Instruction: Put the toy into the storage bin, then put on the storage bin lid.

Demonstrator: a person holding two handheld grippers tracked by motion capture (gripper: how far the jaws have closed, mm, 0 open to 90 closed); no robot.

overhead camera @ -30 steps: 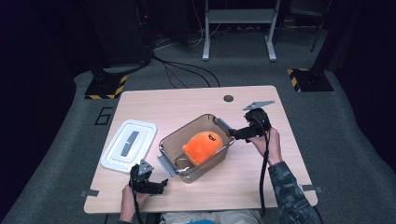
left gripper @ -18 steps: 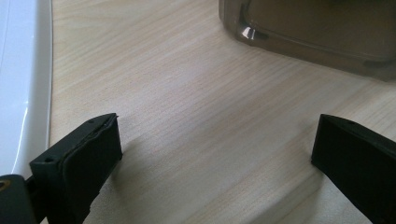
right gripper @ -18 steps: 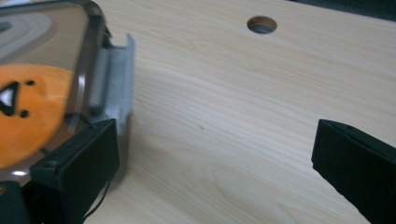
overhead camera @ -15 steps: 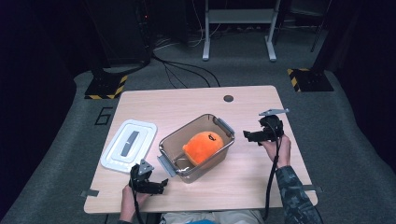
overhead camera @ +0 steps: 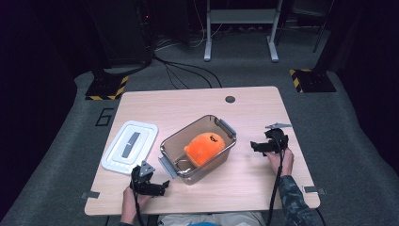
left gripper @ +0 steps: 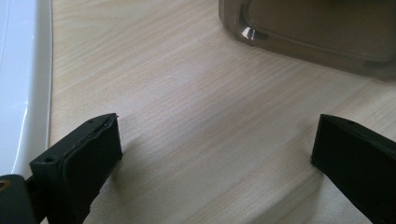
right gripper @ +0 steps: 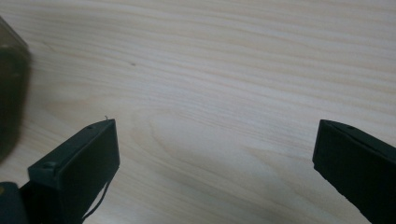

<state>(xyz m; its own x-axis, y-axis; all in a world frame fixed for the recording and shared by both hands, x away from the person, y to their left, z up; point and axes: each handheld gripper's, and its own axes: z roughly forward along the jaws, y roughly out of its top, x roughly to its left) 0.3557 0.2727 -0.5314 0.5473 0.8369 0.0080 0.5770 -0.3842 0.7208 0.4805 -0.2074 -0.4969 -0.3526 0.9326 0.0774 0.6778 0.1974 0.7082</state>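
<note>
Left gripper (overhead camera: 157,187) near edge, jaws wide, empty. Right gripper (overhead camera: 258,146) right of bin (overhead camera: 171,149), wide, empty. Toy (overhead camera: 204,147) sits inside bin. Lid (overhead camera: 117,157) far-left. Risk: toy bulges high, lid may seat crooked.

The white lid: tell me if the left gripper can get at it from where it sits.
Probably yes. The left gripper sits on the table just in front of the white lid, jaws wide open and empty. Bare wood lies between them; the brown bin stands off to the other side.
</note>
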